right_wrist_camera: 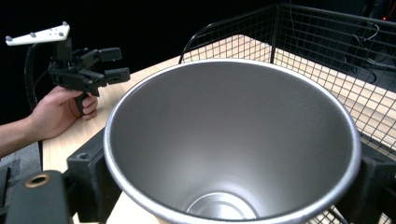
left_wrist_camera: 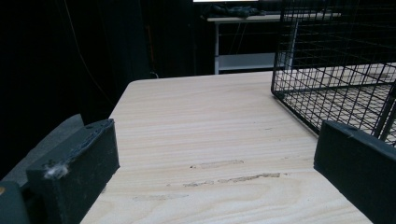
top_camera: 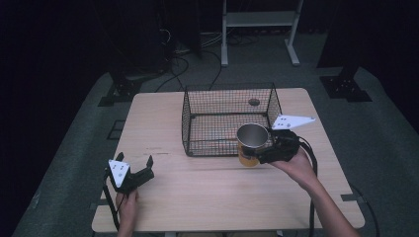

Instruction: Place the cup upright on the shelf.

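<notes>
Wooden table bearing a black wire basket at its middle-rear; basket taken as landmark throughout.

Metal cup, steel inside and yellow-orange outside, upright and open end up, just in front of the basket's front-right corner, overlapping the front wire wall as seen from the high view; whether resting on the table or lifted clear cannot be told. Clamped by the right tongs, one jaw on each side of the cup wall, gripped from the side away from the basket. In the right gripper view, cup seen from above the rim, bare interior down to a round base, black jaws pressed against both flanks, basket mesh behind and to the right.

Right hand behind the tongs, forearm running toward the near-right table edge; white three-cornered plate above, beside the basket's right wall.

Left tongs well apart from the basket, toward the near-left corner of the table, jaws spread wide with nothing between. Held by the left hand. In the left gripper view, left tongs pointing over bare table, basket ahead to the right. Same tongs and hand visible at far left of the right gripper view.
</notes>
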A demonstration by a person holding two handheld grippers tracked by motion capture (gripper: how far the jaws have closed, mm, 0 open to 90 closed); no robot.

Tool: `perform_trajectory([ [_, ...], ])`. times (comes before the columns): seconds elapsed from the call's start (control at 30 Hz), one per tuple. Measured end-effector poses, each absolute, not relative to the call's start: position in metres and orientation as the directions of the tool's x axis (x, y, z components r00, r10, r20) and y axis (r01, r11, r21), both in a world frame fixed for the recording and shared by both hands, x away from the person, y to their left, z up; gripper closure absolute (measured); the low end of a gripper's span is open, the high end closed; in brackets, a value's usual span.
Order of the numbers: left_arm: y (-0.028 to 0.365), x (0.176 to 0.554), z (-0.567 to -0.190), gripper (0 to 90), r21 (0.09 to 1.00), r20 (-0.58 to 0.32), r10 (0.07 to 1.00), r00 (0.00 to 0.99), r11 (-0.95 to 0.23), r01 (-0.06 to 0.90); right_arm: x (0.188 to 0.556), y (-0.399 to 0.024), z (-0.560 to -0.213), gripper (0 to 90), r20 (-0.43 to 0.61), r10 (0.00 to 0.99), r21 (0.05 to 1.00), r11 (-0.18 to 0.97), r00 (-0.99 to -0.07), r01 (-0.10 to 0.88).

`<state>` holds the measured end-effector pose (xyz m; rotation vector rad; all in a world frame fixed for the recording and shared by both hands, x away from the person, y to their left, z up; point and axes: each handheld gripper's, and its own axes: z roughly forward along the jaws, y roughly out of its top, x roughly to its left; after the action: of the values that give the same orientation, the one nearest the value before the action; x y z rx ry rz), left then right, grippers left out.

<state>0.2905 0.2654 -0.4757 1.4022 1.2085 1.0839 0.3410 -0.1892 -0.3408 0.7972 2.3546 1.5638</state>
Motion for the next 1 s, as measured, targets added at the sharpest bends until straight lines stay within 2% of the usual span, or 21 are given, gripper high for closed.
perform_trajectory([
  [0.53, 0.265, 0.291, -0.476, 0.0, 0.988, 0.039, 0.992, 0.117, -0.055, 0.144, 0.364, -0.182, -0.320, 11.8, 0.115, 0.536, 0.900, 0.300, -0.836, 0.316],
  [1.0, 0.266, 0.291, -0.476, 0.0, 0.988, 0.035, 0.993, 0.116, -0.051, 0.145, 0.401, -0.164, -0.307, 11.8, 0.104, 0.536, 0.895, 0.317, -0.838, 0.314],
])
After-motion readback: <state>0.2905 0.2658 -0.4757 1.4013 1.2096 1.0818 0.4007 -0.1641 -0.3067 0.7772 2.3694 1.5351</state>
